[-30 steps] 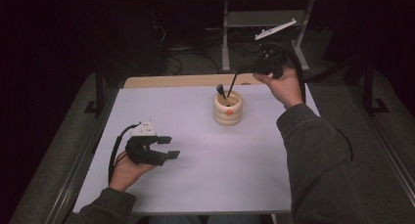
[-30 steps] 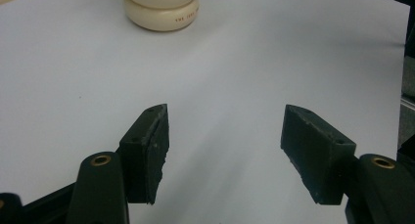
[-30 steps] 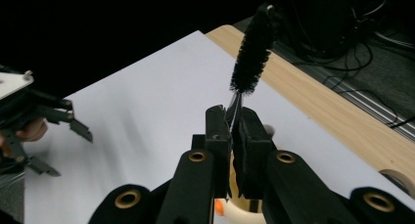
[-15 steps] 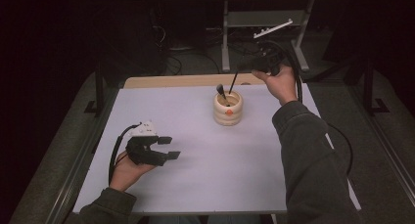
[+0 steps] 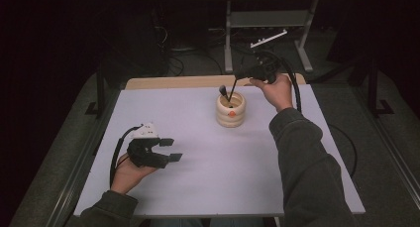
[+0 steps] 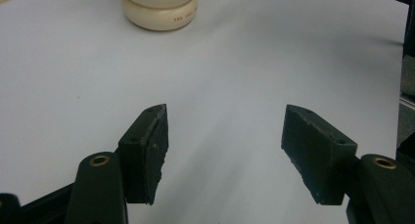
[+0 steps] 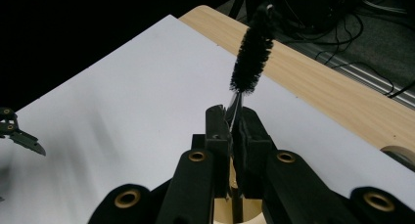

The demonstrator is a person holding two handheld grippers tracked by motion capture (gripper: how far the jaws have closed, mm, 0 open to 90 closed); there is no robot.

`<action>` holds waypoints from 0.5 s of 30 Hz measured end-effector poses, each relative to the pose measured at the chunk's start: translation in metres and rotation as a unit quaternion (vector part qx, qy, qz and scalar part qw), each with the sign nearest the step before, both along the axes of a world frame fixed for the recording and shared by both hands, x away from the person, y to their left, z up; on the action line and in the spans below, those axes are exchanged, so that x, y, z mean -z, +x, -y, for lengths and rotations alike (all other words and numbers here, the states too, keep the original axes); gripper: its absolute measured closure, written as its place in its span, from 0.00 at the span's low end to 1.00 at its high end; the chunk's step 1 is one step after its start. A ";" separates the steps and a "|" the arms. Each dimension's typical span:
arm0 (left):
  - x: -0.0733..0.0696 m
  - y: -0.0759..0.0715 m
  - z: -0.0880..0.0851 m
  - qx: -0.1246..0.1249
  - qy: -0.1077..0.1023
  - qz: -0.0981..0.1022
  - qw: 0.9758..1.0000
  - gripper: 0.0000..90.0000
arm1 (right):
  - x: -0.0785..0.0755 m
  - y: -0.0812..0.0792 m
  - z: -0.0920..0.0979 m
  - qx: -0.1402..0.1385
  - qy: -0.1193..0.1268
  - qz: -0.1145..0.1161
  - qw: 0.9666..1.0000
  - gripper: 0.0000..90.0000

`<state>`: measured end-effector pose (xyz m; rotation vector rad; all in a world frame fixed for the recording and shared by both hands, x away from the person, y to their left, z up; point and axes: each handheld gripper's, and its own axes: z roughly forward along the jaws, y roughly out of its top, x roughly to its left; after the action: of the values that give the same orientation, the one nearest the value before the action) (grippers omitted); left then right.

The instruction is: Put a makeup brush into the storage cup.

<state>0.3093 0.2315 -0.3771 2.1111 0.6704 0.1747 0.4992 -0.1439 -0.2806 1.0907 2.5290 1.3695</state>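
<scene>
A cream ribbed holder (image 5: pixel 231 110) stands on the white table (image 5: pixel 198 177) toward the far side; its base shows at the top of the left gripper view (image 6: pixel 159 11). My right gripper (image 5: pixel 241 77) hovers just above and right of its mouth, shut on the thin stem of a black bristle brush (image 7: pixel 251 52). The brush's dark stem (image 5: pixel 232 92) slants down into the holder. In the right gripper view the jaws (image 7: pixel 234 119) pinch the wire just below the bristles. My left gripper (image 5: pixel 170 149) rests at the front left, open and with nothing in it (image 6: pixel 225 150).
A bare wooden strip (image 5: pixel 178 82) runs along the table's far edge. Behind it are a metal stand (image 5: pixel 267 19) and cables on a dark floor. A black cable (image 5: pixel 297 95) trails from my right gripper past the sleeve.
My right gripper has come down and to the left with the brush, closer to the holder's mouth. The left gripper has stayed put.
</scene>
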 end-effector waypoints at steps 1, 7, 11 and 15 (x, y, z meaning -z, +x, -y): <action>0.000 0.000 0.000 0.000 0.001 0.002 1.000 0.38 | 0.002 0.000 0.000 0.000 0.002 0.000 1.000 0.94; 0.001 0.000 0.000 -0.001 0.000 0.000 1.000 0.38 | 0.012 0.000 0.001 0.006 0.008 -0.009 1.000 0.94; 0.002 0.000 0.001 0.002 0.004 -0.004 1.000 0.38 | 0.016 -0.001 0.000 0.003 0.011 -0.010 1.000 0.94; 0.002 0.000 0.001 -0.002 0.000 -0.003 1.000 0.38 | 0.021 -0.002 -0.002 0.006 0.009 -0.018 1.000 0.94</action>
<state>0.3090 0.2309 -0.3790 2.1107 0.6786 0.1700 0.4972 -0.1415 -0.3018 1.1437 2.5346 1.3855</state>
